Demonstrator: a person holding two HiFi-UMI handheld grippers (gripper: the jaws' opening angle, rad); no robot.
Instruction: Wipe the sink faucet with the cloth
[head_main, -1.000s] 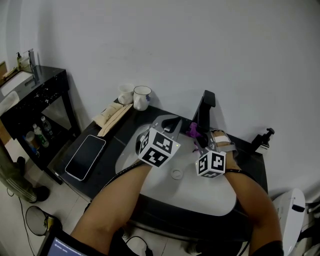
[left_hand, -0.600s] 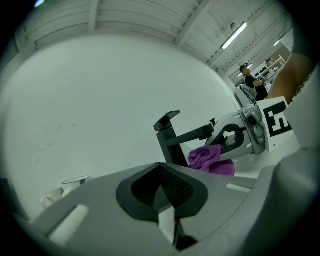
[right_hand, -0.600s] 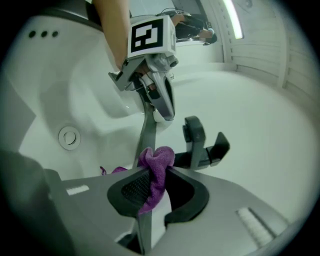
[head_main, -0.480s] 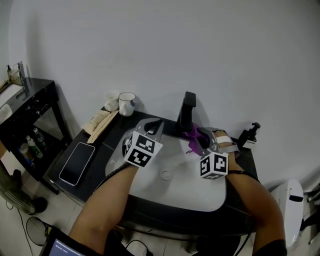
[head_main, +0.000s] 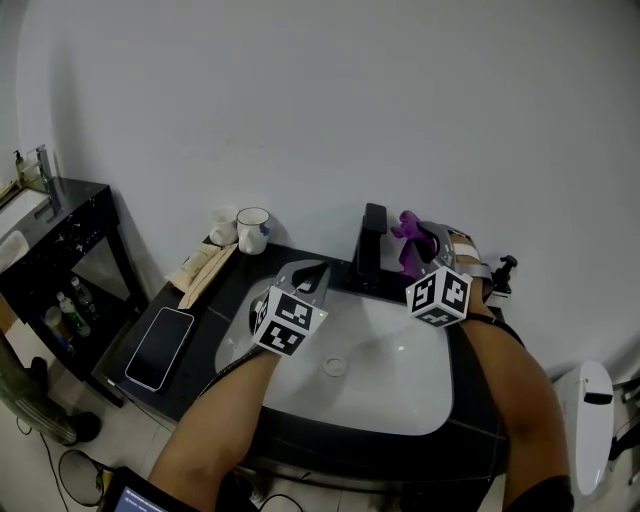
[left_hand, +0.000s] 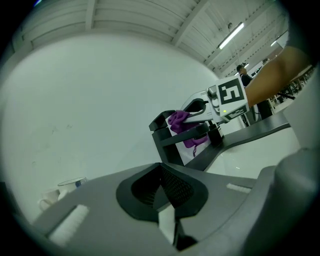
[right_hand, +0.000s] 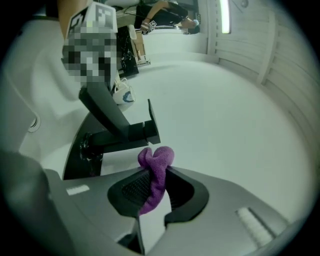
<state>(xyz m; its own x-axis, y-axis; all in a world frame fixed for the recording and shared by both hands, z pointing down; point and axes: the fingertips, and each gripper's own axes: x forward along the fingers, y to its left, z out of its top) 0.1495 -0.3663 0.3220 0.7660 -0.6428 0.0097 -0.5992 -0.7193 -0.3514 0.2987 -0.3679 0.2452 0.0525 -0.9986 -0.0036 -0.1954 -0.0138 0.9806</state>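
Purple cloth (head_main: 409, 231) beside the black angular sink faucet (head_main: 371, 241).
Right gripper view alone shows the right gripper (right_hand: 154, 176) jaws pinching the cloth; left gripper view shows the left gripper (left_hand: 163, 183) jaws together, empty, left of the faucet.

Over the white sink (head_main: 400, 392) set in the dark desk (head_main: 215, 298), the right gripper (head_main: 417, 244) holds a purple cloth (head_main: 408, 229) just beside the top of the black faucet (head_main: 371, 245), while the left gripper (head_main: 308, 272) hangs near the sink's back-left rim and a phone (head_main: 162, 347) lies by the desk's left edge.
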